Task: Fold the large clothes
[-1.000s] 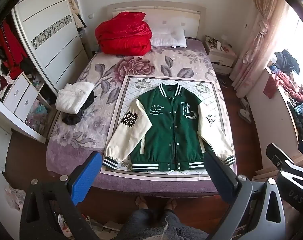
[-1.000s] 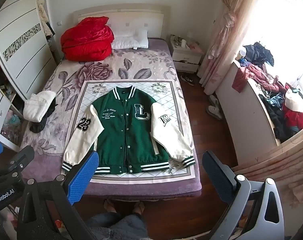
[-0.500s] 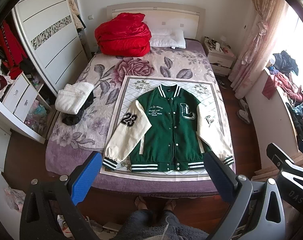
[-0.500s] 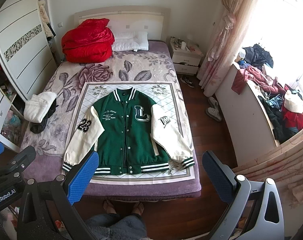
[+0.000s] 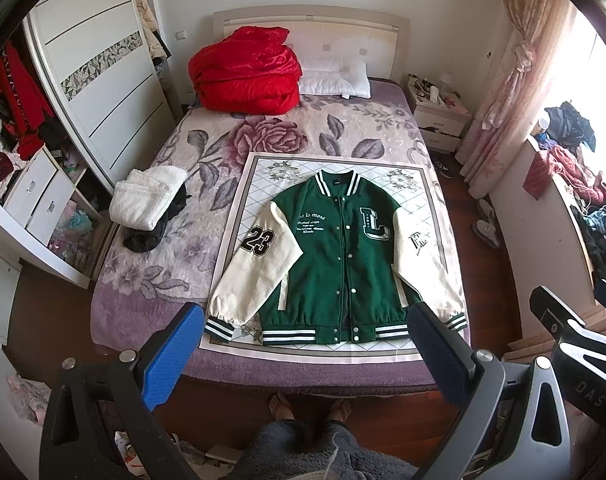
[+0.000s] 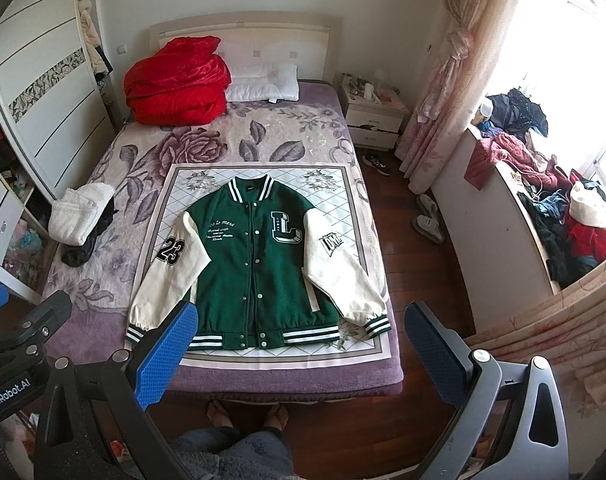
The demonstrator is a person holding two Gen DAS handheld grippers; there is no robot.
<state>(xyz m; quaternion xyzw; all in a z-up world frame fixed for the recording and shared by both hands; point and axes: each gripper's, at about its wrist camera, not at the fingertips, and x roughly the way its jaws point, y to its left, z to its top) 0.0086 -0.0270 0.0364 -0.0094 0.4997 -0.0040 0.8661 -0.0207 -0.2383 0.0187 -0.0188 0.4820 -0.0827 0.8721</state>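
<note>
A green varsity jacket (image 5: 339,256) (image 6: 255,256) with cream sleeves lies flat, front up and buttoned, on a white patterned cloth (image 5: 335,168) near the foot of the bed. Its sleeves slant outward toward the hem. My left gripper (image 5: 305,316) hangs high above the bed's foot edge, open, with nothing between its blue pads (image 5: 171,356). My right gripper (image 6: 301,316) is held alongside at about the same height, also open and empty. Neither touches the jacket.
A red quilt (image 5: 245,76) and white pillow (image 5: 335,80) sit at the headboard. A white towel on dark clothing (image 5: 149,200) lies at the bed's left edge. Wardrobe (image 5: 91,80) left, nightstand (image 5: 437,116) and cluttered sill (image 6: 543,200) right. The person's feet (image 5: 309,406) stand at the bed's foot.
Both grippers have drifted slightly; the jacket and bed sit a touch lower and closer in the views. Both stay open. Nothing on the bed has moved.
</note>
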